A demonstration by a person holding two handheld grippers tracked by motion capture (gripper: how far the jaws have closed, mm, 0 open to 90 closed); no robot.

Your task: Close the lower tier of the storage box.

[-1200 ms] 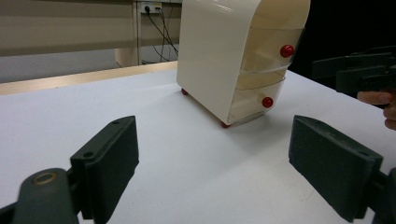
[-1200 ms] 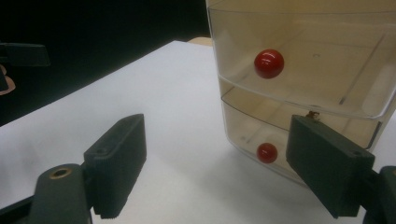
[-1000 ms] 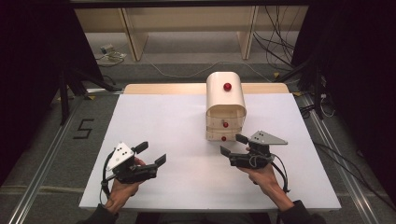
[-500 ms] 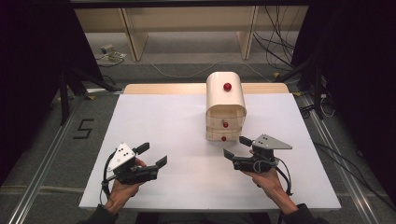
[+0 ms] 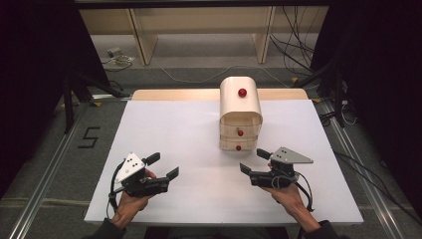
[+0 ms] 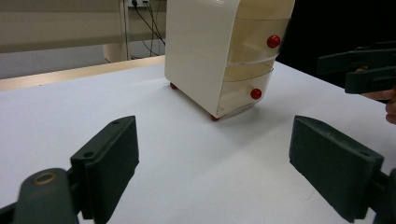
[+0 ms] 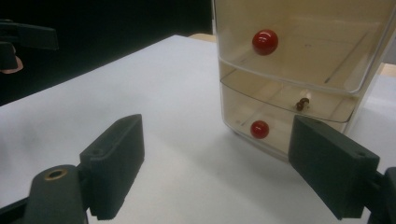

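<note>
Our right tool (image 5: 253, 161), jaws spread, had backed slightly from the drawer unit (image 5: 240, 113); no drawer grasped yet.

surface: white table (image 5: 189, 129) with wooden far edge | on it: cream drawer cabinet (image 5: 240, 113), standing on small red feet, toward far right | lower drawer: small dark item, unclear
</note>
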